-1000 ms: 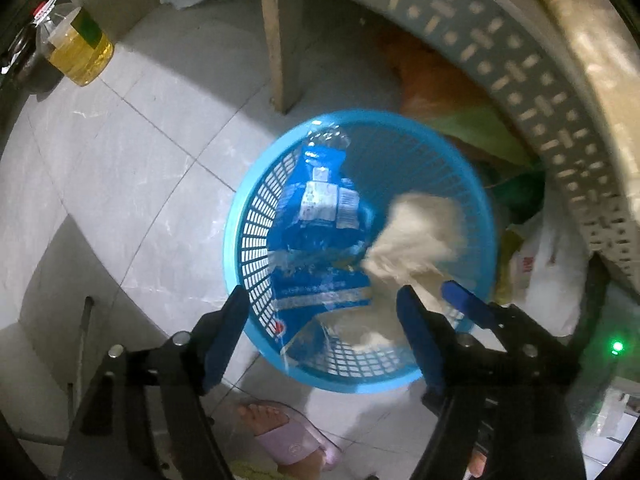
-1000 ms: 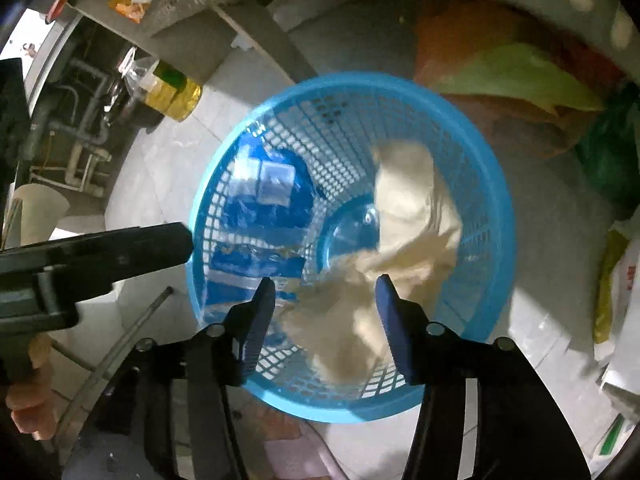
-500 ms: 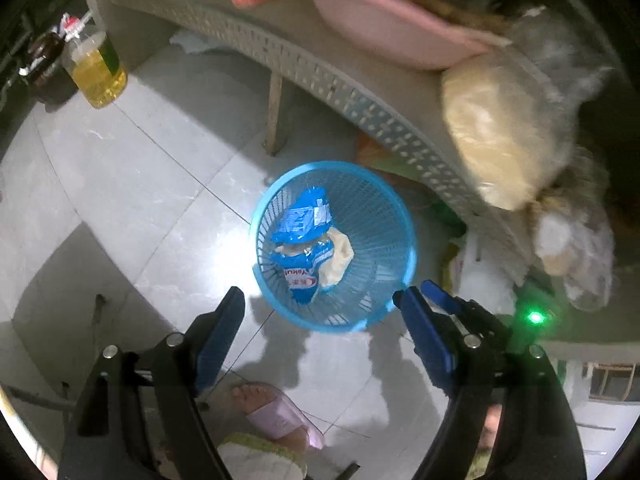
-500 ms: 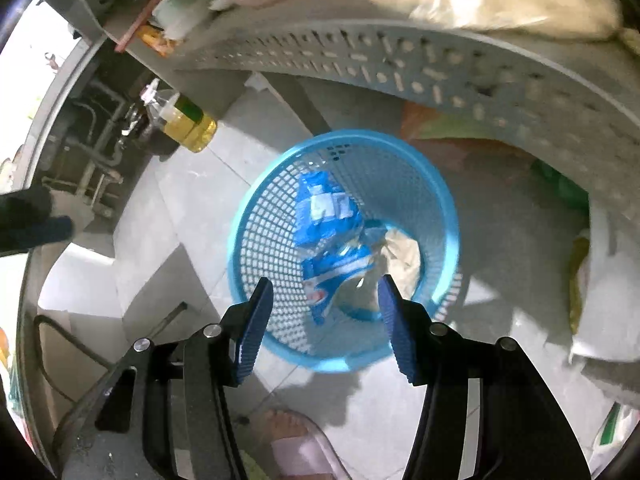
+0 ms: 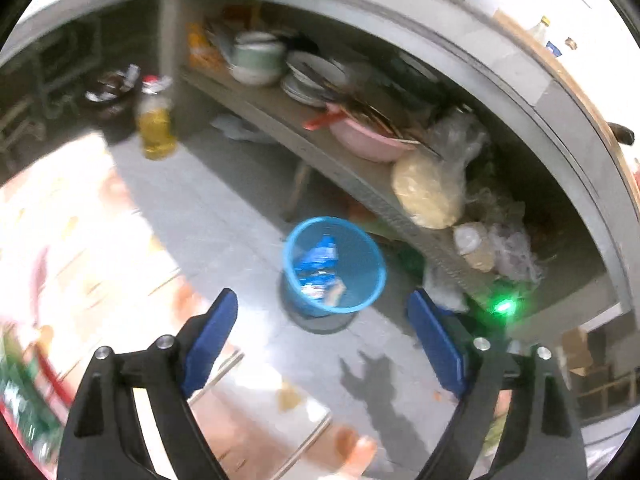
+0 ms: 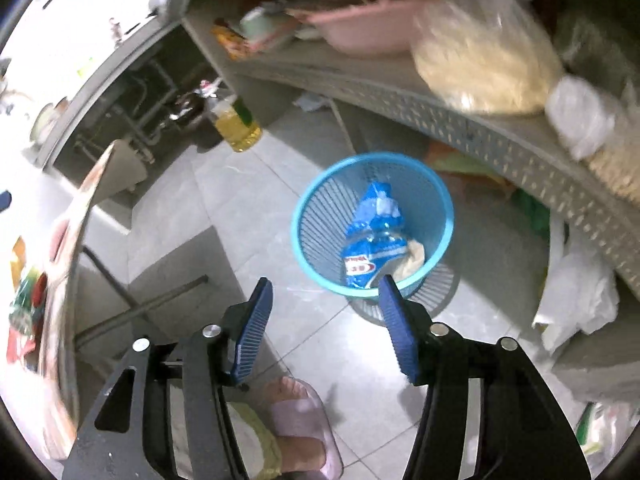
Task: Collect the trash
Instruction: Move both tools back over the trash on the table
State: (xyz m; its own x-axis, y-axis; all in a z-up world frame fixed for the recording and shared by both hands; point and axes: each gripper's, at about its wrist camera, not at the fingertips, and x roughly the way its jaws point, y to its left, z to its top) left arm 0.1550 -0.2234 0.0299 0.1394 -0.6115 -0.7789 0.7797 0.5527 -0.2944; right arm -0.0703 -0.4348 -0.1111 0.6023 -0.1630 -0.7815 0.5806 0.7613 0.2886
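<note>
Blue plastic wrapper (image 6: 374,236) and pale crumpled paper (image 6: 412,258) lying inside the blue mesh basket (image 6: 320,216), which stands on the grey tiled floor (image 6: 224,184) beside a low shelf (image 6: 460,120). Left gripper (image 5: 322,336) and right gripper (image 6: 326,316), both above the basket: fingers apart and opening, nothing between them. Bottle of yellow oil (image 6: 236,126) on the floor, well apart from the basket.

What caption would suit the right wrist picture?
Empty right gripper, jaws opening, above a blue basket holding a blue wrapper and crumpled paper.
</note>
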